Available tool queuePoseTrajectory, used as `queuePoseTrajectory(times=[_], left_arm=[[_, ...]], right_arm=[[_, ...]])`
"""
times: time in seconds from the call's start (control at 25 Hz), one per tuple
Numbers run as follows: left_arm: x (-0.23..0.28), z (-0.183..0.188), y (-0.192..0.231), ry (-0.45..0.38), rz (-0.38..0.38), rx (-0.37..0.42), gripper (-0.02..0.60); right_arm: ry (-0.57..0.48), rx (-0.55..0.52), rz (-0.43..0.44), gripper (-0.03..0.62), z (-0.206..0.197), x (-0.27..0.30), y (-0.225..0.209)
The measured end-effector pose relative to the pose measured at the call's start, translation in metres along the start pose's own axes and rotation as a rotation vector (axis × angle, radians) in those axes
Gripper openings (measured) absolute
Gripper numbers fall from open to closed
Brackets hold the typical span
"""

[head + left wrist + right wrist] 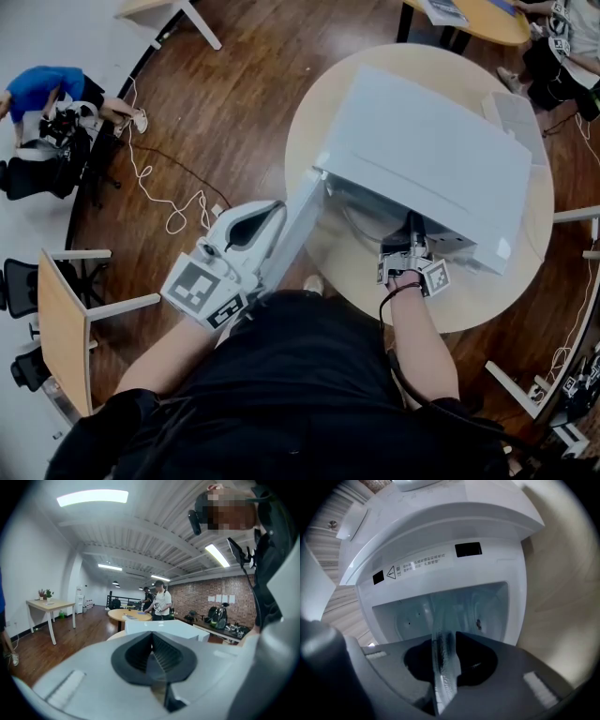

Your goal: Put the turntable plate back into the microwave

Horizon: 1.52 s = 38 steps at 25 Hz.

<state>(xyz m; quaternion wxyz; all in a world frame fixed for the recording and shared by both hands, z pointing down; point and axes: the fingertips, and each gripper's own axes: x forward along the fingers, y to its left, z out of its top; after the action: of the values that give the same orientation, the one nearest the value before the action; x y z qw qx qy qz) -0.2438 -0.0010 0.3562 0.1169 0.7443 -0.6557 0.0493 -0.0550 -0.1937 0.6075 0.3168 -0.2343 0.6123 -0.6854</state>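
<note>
Round counter (309, 141) carries the open microwave (441, 141), its cavity (483, 604) straight ahead of my right claw (445, 667), which grips the glass plate (440, 634) edge-on; my left claw (151, 656) is closed, empty, off aside.

One microwave (431, 155), one turntable plate (442, 648), two grippers: the left gripper (246, 231) and the right gripper (412, 247).

Left tongs (152, 656) closed, right tongs (444, 656) clamped, arm outstretched
</note>
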Motion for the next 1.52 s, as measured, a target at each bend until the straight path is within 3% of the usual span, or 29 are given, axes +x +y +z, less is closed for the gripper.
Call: queuePoseTrajectory(times=[1.52], left_arm=[[-0.01, -0.006, 0.011, 0.018, 0.047, -0.023, -0.003]], right_arm=[[-0.102, 0.003, -0.003, 0.055, 0.029, 0.037, -0.019]])
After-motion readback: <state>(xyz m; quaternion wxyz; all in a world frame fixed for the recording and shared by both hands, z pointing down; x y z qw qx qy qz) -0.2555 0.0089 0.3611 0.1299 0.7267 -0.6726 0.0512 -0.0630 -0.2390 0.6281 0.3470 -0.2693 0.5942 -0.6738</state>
